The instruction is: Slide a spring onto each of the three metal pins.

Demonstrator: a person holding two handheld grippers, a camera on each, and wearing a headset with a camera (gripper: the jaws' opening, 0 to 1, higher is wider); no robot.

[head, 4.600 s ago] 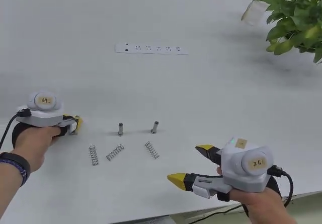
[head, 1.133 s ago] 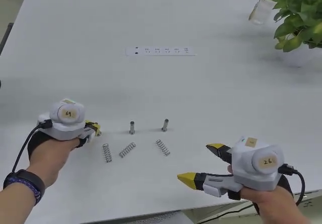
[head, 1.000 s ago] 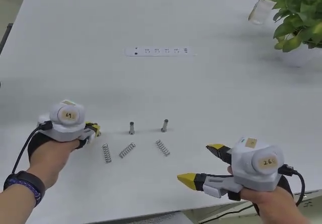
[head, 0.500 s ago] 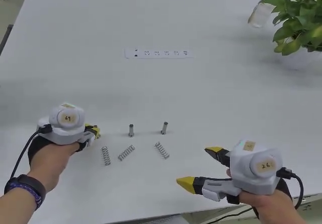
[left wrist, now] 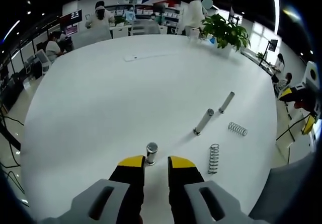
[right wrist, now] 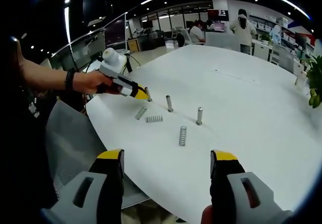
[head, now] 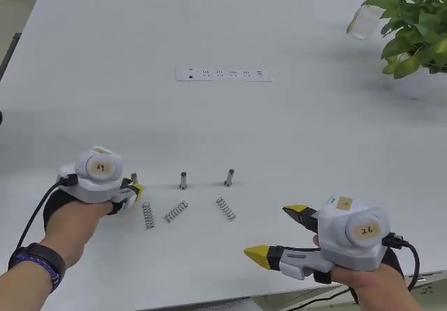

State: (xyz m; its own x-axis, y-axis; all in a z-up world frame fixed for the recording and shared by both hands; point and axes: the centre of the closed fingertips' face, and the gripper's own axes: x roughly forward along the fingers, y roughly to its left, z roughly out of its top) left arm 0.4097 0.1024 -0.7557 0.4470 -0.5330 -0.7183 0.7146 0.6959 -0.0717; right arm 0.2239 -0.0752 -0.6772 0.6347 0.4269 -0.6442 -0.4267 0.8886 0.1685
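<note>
Springs: all 3 are lying flat and loose on the white table (head: 279, 129), none on a pin yet. Nearest to the person, the right gripper (head: 265, 230) hangs over the near right edge with its jaws spread wide and nothing between them. A bit farther in you get the row: left spring (head: 148, 215), middle spring (head: 176, 211), right spring (head: 225, 208), each apart from the others. Just left of that row is the left gripper (left wrist: 157, 162), jaws only a narrow gap apart, with the left pin (left wrist: 151, 152) standing upright right at its tips. It looks closer to 1 jaw, and I can't tell if it touches. Just beyond the springs, the middle pin (head: 183, 180) and right pin (head: 229, 178) stand upright and bare. Well past those there's a white power strip (head: 223, 75), and a leafy plant (head: 415, 21) at the far right corner.
</note>
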